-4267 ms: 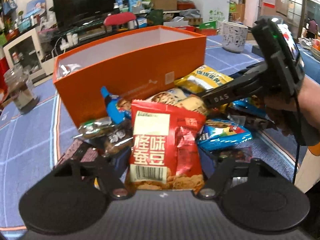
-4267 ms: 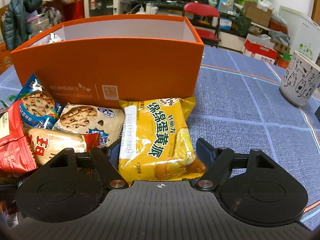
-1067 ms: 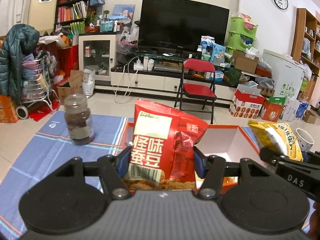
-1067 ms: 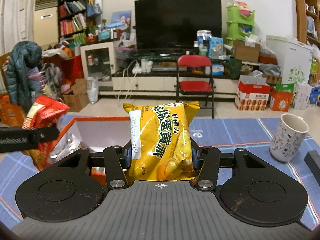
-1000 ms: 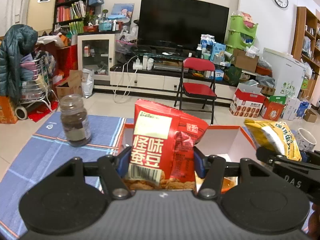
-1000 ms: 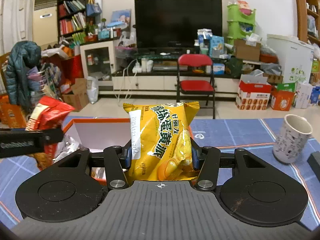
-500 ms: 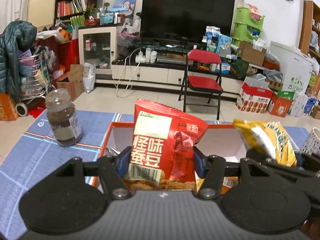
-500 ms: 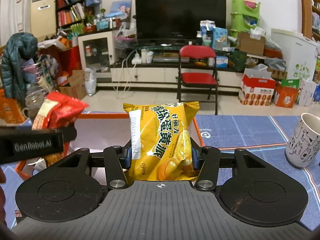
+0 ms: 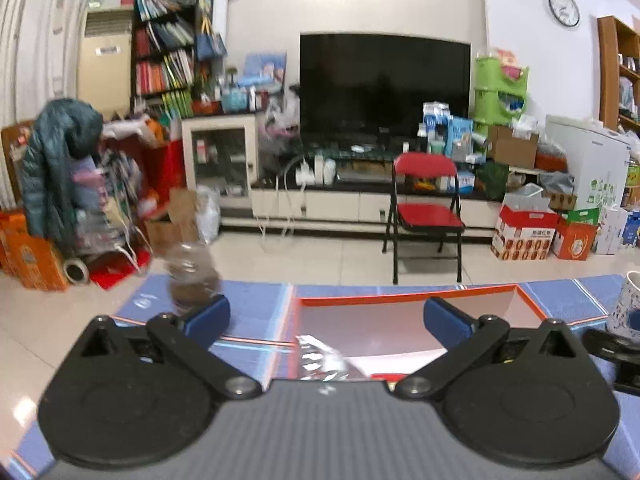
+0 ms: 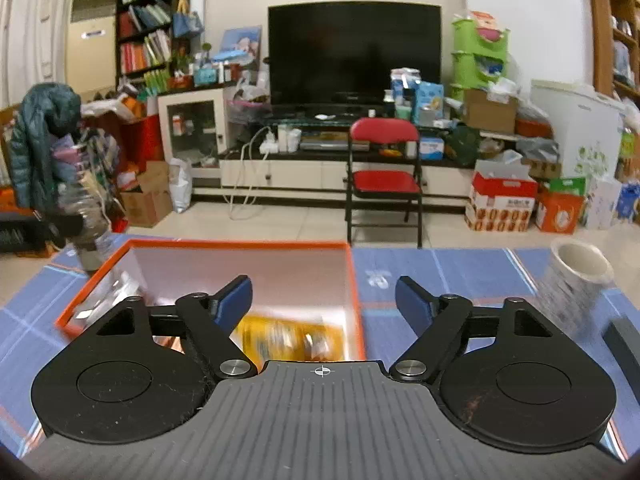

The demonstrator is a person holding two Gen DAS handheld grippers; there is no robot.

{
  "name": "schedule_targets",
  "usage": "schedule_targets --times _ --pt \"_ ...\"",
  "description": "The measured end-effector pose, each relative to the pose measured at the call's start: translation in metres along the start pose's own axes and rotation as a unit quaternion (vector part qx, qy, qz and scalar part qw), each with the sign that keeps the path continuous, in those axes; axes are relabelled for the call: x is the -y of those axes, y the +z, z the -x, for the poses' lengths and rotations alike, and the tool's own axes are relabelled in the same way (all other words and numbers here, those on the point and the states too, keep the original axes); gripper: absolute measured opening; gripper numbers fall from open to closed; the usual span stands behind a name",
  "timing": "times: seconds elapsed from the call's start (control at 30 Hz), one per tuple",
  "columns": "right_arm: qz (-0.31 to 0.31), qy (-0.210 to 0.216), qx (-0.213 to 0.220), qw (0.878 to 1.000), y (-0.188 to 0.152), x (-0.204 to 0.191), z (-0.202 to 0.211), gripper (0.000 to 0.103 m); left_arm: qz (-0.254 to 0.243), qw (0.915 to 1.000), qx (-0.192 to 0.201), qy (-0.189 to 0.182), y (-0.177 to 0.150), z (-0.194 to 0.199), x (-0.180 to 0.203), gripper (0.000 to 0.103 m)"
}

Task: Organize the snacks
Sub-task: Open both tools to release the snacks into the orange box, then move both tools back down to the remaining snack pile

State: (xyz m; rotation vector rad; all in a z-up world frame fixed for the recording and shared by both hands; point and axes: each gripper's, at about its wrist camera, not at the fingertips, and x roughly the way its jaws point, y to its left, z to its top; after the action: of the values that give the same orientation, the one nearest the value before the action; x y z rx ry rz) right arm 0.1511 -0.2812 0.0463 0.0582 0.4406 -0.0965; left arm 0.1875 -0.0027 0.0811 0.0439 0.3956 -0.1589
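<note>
Above the open orange box (image 9: 400,300), my left gripper (image 9: 326,316) has its jaws opening wide, with nothing between its blue pads (image 9: 208,316). A crumpled silvery packet (image 9: 320,360) lies in the box below it. In the right wrist view my right gripper (image 10: 324,298) hangs over the same orange box (image 10: 240,244), jaws opening and empty. The yellow egg-yolk pie packet (image 10: 288,340), blurred, lies on the white box floor under it. Silvery wrappers (image 10: 116,292) sit in the box's left end. The red broad-bean packet is out of sight.
A brown-filled glass jar (image 9: 188,276) stands on the blue cloth left of the box. To the right of the box stands a patterned mug (image 10: 576,280), with a dark object (image 10: 624,344) at the right edge. The left gripper's arm (image 10: 32,228) reaches in from the left.
Both grippers have opened and let go of their packets. The yellow packet has dropped into the box, and the red packet has left the left jaws and is no longer seen.
</note>
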Motion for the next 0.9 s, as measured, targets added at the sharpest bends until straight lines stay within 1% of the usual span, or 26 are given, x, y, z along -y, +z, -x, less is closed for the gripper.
schedule_targets --times 0.03,0.1,0.17,0.2,0.23,0.27,0.37,0.4,0.43,0.47,0.53,0.57,0.6,0.63,0.7,0.77,0.83,0.9 --pt "-0.005 -0.001 0.000 1.000 -0.009 0.005 0.015 0.080 -0.002 1.0000 0.003 0.004 -0.005 0.011 -0.008 0.102" --pt "-0.023 -0.010 -0.007 1.000 -0.031 0.017 0.045 0.081 0.007 0.9998 0.005 0.016 -0.024 0.035 -0.027 0.102" --pt "-0.033 -0.005 -0.022 0.999 -0.057 0.022 0.070 0.082 0.014 0.9998 -0.006 0.009 -0.046 0.051 -0.043 0.102" --pt "-0.024 -0.001 -0.032 0.999 -0.071 0.022 0.081 0.082 0.013 0.9997 -0.022 0.006 -0.060 0.057 -0.051 0.102" --pt "-0.005 -0.002 -0.044 0.999 -0.084 0.021 0.091 0.082 0.015 0.9990 -0.041 0.014 -0.074 0.064 -0.059 0.102" --pt "0.011 -0.007 -0.050 0.999 -0.094 0.020 0.101 0.082 0.023 0.9979 -0.056 0.021 -0.086 0.069 -0.066 0.102" --pt "0.034 -0.023 -0.053 0.998 -0.118 0.018 0.120 0.081 0.048 0.9948 -0.088 0.015 -0.109 0.082 -0.078 0.102" --pt "0.036 -0.020 -0.053 0.998 -0.122 0.016 0.124 0.080 0.041 0.9950 -0.090 0.008 -0.113 0.086 -0.078 0.102" --pt "0.046 -0.012 -0.051 0.998 -0.125 0.012 0.127 0.076 0.023 0.9957 -0.089 -0.005 -0.115 0.089 -0.075 0.102" --pt "0.075 -0.003 -0.046 0.996 -0.130 0.004 0.131 0.073 0.003 0.9963 -0.084 -0.014 -0.117 0.092 -0.071 0.102" --pt "0.158 0.011 -0.039 0.987 -0.139 -0.019 0.130 0.067 -0.034 0.9968 -0.069 -0.024 -0.120 0.100 -0.063 0.102" --pt "0.187 0.024 -0.045 0.981 -0.146 -0.030 0.127 0.064 -0.047 0.9962 -0.066 -0.032 -0.121 0.102 -0.059 0.102" --pt "0.196 0.035 -0.058 0.978 -0.147 -0.034 0.120 0.060 -0.057 0.9953 -0.066 -0.043 -0.123 0.104 -0.056 0.102" --pt "0.197 0.041 -0.071 0.977 -0.150 -0.036 0.114 0.056 -0.062 0.9943 -0.067 -0.054 -0.125 0.105 -0.054 0.102" --pt "0.191 0.049 -0.086 0.977 -0.152 -0.038 0.104 0.054 -0.065 0.9922 -0.075 -0.075 -0.130 0.105 -0.051 0.102" --pt "0.184 0.044 -0.088 0.978 -0.151 -0.038 0.098 0.054 -0.073 0.9911 -0.081 -0.076 -0.133 0.100 -0.049 0.102" --pt "0.161 0.049 -0.098 0.981 -0.149 -0.032 0.091 0.054 -0.087 0.9899 -0.081 -0.077 -0.135 0.095 -0.050 0.102" --pt "0.133 0.062 -0.115 0.982 -0.149 -0.026 0.082 0.054 -0.105 0.9843 -0.090 -0.109 -0.135 0.091 -0.048 0.102"
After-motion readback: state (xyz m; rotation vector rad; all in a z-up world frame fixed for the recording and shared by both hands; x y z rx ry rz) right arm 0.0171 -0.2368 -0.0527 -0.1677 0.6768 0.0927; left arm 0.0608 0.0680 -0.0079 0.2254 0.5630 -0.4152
